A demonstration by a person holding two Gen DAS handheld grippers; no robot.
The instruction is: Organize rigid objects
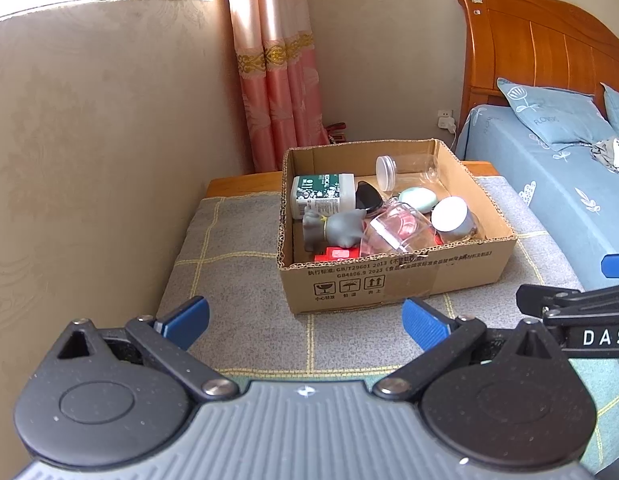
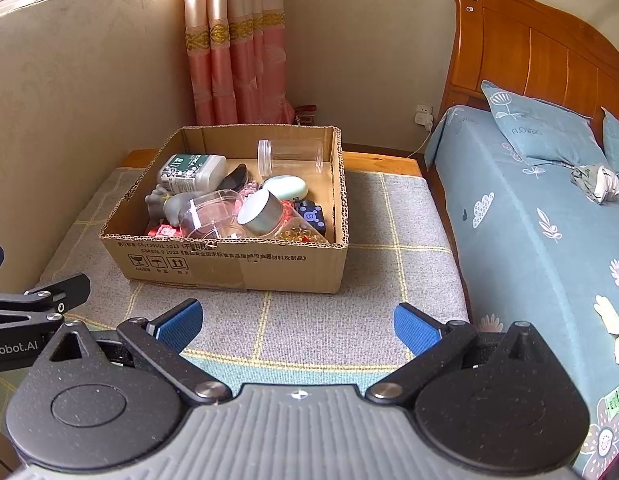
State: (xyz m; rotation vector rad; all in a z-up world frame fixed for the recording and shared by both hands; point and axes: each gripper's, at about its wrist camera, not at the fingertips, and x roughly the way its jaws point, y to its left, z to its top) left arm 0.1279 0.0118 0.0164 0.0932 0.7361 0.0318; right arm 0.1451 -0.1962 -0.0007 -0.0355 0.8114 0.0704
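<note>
An open cardboard box (image 1: pixel 397 276) (image 2: pixel 237 266) stands on a grey checked mat. It holds several items: a green-labelled white bottle (image 1: pixel 323 196) (image 2: pixel 191 172), a grey cat figure (image 1: pixel 335 230) (image 2: pixel 169 202), clear plastic jars (image 1: pixel 393 232) (image 2: pixel 291 156), a mint oval case (image 1: pixel 417 199) (image 2: pixel 286 187), a silver-lidded jar (image 1: pixel 453 216) (image 2: pixel 261 213), a red item (image 1: pixel 335 255) and a blue cube (image 2: pixel 311 216). My left gripper (image 1: pixel 305 326) is open and empty, in front of the box. My right gripper (image 2: pixel 297 326) is open and empty, also in front of it.
The mat (image 1: pixel 237 280) (image 2: pixel 381 280) lies on a low wooden bench (image 1: pixel 245 180) against the wall. A bed (image 1: pixel 549 184) (image 2: pixel 529 220) with blue bedding is at the right. A pink curtain (image 1: pixel 277 80) hangs behind. The other gripper shows at each view's edge (image 1: pixel 573 308) (image 2: pixel 33 300).
</note>
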